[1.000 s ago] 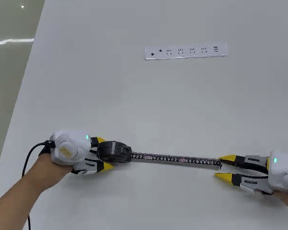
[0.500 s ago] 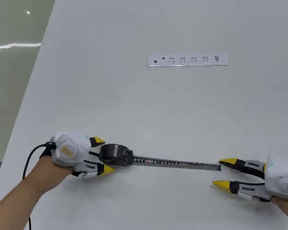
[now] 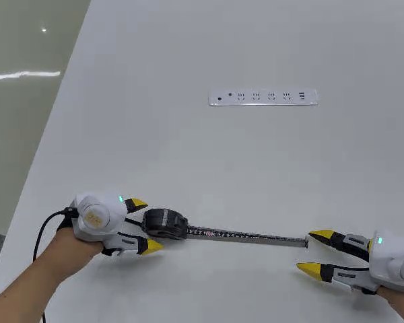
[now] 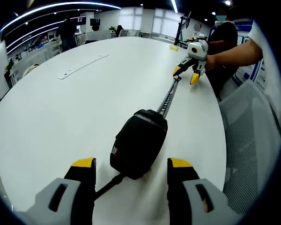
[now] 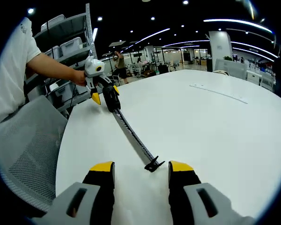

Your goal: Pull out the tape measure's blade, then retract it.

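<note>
A black tape measure (image 3: 165, 223) lies on the white table (image 3: 256, 161), its blade (image 3: 246, 236) drawn out to the right, flat on the surface. My left gripper (image 3: 143, 225) is open, and its yellow fingertips stand on either side of the case without touching it. In the left gripper view the case (image 4: 139, 143) sits just ahead of the jaws, with gaps on both sides. My right gripper (image 3: 315, 251) is open at the blade's hook end (image 3: 305, 240). In the right gripper view the hook (image 5: 154, 165) rests on the table between the tips, untouched.
A white power strip (image 3: 263, 97) lies far back on the table. The table's left edge (image 3: 47, 148) drops to a green floor. A grey mesh chair (image 4: 253, 140) stands at the near side of the table.
The head camera has tilted, so the whole scene sits lower in view. The right jaws stand slightly wider apart, and the blade looks a little shorter and flatter.
</note>
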The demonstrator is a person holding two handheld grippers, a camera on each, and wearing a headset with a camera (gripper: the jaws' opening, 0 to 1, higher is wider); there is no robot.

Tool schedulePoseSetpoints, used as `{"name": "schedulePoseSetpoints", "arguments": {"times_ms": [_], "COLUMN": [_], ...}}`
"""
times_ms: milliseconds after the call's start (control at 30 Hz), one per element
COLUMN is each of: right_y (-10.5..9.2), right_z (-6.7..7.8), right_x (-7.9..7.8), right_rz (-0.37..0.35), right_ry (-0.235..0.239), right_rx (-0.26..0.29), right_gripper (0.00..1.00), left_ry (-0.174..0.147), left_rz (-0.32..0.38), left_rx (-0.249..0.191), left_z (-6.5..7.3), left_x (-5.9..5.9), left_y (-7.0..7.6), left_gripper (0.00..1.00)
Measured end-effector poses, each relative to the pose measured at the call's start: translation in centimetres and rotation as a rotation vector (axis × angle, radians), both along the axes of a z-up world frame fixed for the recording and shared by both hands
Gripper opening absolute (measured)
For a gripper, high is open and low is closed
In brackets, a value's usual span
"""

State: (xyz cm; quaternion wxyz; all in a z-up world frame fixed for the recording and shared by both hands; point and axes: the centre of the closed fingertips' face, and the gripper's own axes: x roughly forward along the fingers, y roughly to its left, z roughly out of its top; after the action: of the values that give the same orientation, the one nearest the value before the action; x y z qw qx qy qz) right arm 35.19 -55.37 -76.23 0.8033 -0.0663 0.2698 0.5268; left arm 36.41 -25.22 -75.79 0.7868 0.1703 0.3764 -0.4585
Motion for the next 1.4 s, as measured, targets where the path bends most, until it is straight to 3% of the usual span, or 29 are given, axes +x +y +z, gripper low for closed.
{"name": "schedulePoseSetpoints", "arguments": {"times_ms": [333, 433, 500, 867, 1400], "right_y": [-0.2, -0.1, -0.1, 0.7, 0.6], "right_z": [0.9, 1.7, 2.0, 2.6, 4.2], "right_x": [-0.6, -0.7, -0.9, -2.4, -3.4], "right_rz": [-0.058, -0.090, -0.105, -0.148, -0.205], "right_ry": [0.010, -0.006, -0.004, -0.001, -0.019], "right_rx": [0.013, 0.027, 0.025, 0.028, 0.045], "right_gripper": [0.49, 0.45, 0.47, 0.51, 0.52], "left_ry": [-0.008, -0.019, -0.022, -0.037, -0.060], "left_rz": [0.079, 0.099, 0.108, 0.166, 0.258], "left_rx": [-0.025, -0.030, -0.035, -0.051, -0.100], "left_z": [1.0, 1.5, 1.6, 2.5, 3.6], "left_x": [-0.7, -1.1, -1.4, -3.1, -4.3], "left_y": [0.5, 0.7, 0.8, 1.4, 2.2], "left_gripper": [0.63, 0.63, 0.63, 0.65, 0.66]}}
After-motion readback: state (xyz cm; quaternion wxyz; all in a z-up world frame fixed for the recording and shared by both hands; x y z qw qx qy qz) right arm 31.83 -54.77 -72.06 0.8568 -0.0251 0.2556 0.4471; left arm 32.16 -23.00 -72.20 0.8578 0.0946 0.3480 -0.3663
